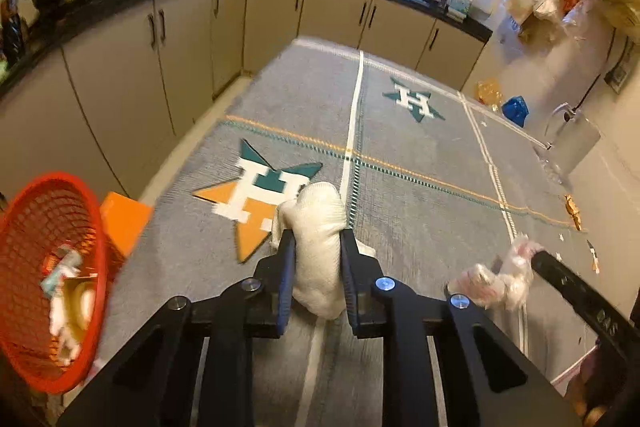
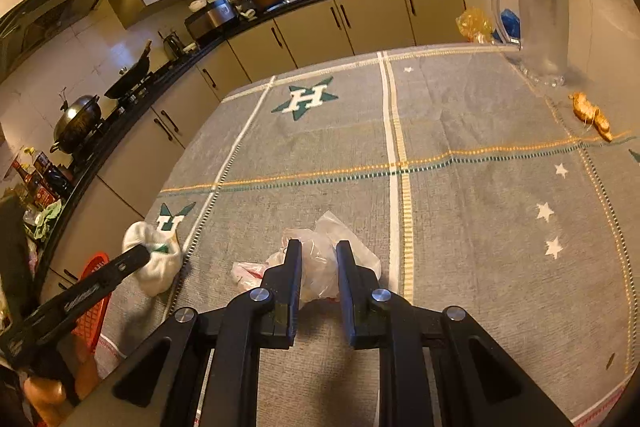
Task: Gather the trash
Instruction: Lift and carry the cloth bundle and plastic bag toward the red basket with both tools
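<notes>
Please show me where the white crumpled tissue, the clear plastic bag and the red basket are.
white crumpled tissue [image 1: 318, 227]: left wrist view, upper bulge.
clear plastic bag [image 2: 318, 263]: right wrist view, middle.
red basket [image 1: 86, 211]: left wrist view, mesh wall.

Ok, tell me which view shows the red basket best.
The left wrist view: the red basket fills the left edge there, its mesh wall, rim and the trash inside it all visible, though blurred. The right wrist view shows only a sliver of it beyond the table edge, partly behind the left gripper's finger.
</notes>
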Demonstrator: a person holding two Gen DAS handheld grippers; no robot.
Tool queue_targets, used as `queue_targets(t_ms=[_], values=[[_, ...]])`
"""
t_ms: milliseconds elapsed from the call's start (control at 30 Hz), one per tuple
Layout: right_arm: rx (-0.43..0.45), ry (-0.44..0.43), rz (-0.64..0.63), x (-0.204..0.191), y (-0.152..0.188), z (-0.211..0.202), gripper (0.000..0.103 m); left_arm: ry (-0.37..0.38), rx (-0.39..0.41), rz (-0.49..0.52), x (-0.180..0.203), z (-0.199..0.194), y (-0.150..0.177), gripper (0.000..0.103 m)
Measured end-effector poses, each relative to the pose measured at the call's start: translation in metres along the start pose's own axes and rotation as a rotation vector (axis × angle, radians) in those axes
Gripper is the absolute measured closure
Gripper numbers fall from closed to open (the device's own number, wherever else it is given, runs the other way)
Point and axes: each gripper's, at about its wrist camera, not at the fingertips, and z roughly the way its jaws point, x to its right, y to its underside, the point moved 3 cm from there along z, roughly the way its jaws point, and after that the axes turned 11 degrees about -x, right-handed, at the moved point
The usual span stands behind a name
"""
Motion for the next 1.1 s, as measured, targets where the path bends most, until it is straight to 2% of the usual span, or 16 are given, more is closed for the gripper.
queue_targets(t_ms=[233, 367, 533, 600, 700, 733, 900, 1100], values=[[0.035, -0.024, -0.046, -0.012, 0.003, -0.011, 0.084, -0.044, 0.15, 0.032, -0.006, -0.08, 0.034, 0.082], [0.05, -0.043, -0.061, -0.018, 0.004, -0.018, 0.084, -0.06, 0.191, 0.033, -0.01, -0.12, 0.06, 0.082], [0.071, -0.065, -0.073, -0.023, 0.005, -0.027, 0.084, -0.075, 0.2, 0.037, -0.008, -0.154, 0.09, 0.082], [0.074, -0.079, -0.078, -0.025, 0.006, -0.03, 0.084, -0.1, 0.218, 0.048, -0.003, -0.164, 0.099, 0.082], [0.078, -0.099, -0.082, -0.027, 0.008, -0.034, 0.084, -0.195, 0.269, 0.076, 0.002, -0.18, 0.112, 0.082], [0.08, -0.105, -0.085, -0.028, 0.008, -0.036, 0.084, -0.203, 0.271, 0.073, 0.002, -0.185, 0.115, 0.082], [0.108, -0.122, -0.122, -0.038, 0.013, -0.046, 0.084, -0.196, 0.274, 0.075, 0.009, -0.201, 0.122, 0.082], [0.11, -0.139, -0.137, -0.042, 0.017, -0.049, 0.084, -0.144, 0.298, 0.162, 0.049, -0.216, 0.12, 0.082]])
